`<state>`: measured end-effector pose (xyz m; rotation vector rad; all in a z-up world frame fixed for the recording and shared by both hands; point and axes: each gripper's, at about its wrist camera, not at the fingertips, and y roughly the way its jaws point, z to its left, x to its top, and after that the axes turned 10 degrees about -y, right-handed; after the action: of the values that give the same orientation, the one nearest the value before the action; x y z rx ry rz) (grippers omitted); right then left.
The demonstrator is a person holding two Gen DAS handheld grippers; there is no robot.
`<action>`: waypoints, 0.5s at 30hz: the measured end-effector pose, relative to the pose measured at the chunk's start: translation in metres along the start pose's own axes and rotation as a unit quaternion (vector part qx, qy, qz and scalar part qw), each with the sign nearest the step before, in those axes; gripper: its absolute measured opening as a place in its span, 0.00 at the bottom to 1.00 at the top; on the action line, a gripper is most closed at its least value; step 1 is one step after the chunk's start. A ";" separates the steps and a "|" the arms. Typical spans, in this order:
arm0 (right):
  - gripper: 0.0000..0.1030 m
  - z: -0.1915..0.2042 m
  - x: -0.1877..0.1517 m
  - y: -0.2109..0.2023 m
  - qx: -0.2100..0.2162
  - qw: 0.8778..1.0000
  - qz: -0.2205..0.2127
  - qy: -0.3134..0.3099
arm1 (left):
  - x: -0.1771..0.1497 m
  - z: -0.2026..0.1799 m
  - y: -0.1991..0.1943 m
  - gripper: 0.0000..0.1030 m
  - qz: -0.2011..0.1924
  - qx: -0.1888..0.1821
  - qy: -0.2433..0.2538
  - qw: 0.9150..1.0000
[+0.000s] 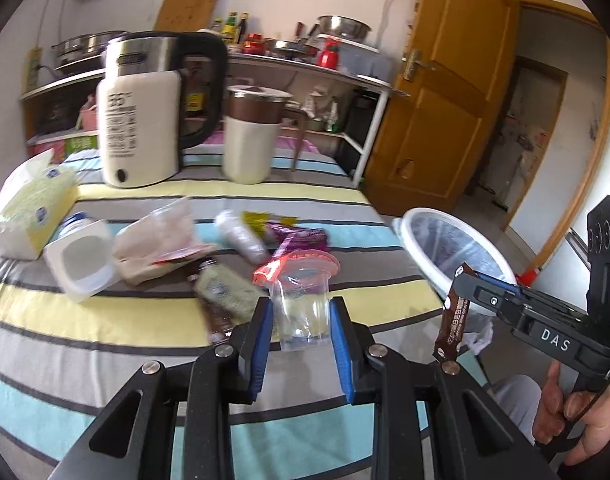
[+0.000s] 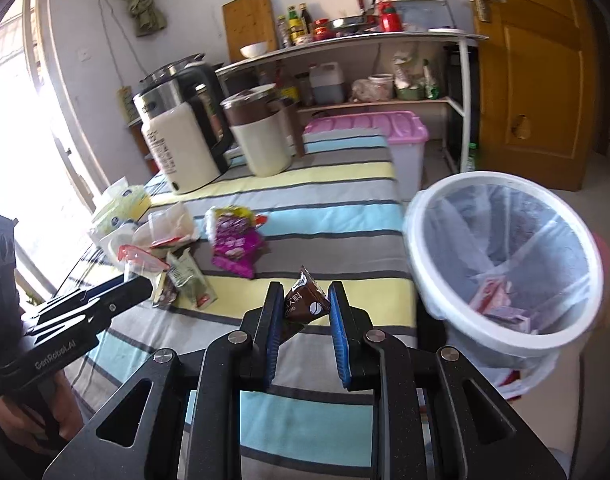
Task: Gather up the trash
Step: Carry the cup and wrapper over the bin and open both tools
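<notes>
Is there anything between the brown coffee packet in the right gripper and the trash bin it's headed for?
Nothing visible. The brown coffee packet sits between the right gripper's jaws above the table edge, and the lined trash bin stands just to its right, with its mouth open and only open air between them.

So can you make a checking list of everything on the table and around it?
Surface: striped tablecloth, covered table.
Job's things: brown sachet; clear plastic cup; purple wrapper; white tub; lined bin holding some trash.
Clutter: kettle, jug, tissue pack.
Grippers: right gripper shut on the sachet; left gripper with jaws around the cup, grip unclear.
Cables: nothing seen.
Surroundings: shelf, wooden door, pink-lidded box.
</notes>
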<state>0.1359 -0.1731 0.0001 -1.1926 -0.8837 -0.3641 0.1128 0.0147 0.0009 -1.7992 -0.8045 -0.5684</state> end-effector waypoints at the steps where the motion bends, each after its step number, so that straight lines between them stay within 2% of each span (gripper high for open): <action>1: 0.23 -0.004 0.000 -0.003 -0.004 1.000 -0.002 0.003 | 0.000 -0.005 0.002 0.29 0.001 -0.004 0.004 1.000; 8: 0.23 -0.042 -0.004 -0.019 -0.046 0.998 -0.015 0.025 | 0.005 -0.050 0.024 0.29 0.015 -0.045 0.040 0.998; 15: 0.23 -0.091 -0.008 -0.032 -0.098 0.993 -0.023 0.055 | 0.009 -0.101 0.054 0.29 0.031 -0.089 0.077 0.993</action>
<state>0.1460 -0.2689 0.0062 -1.3214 -0.7937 -0.5586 0.1585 -0.0908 0.0089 -1.9091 -0.6072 -0.7484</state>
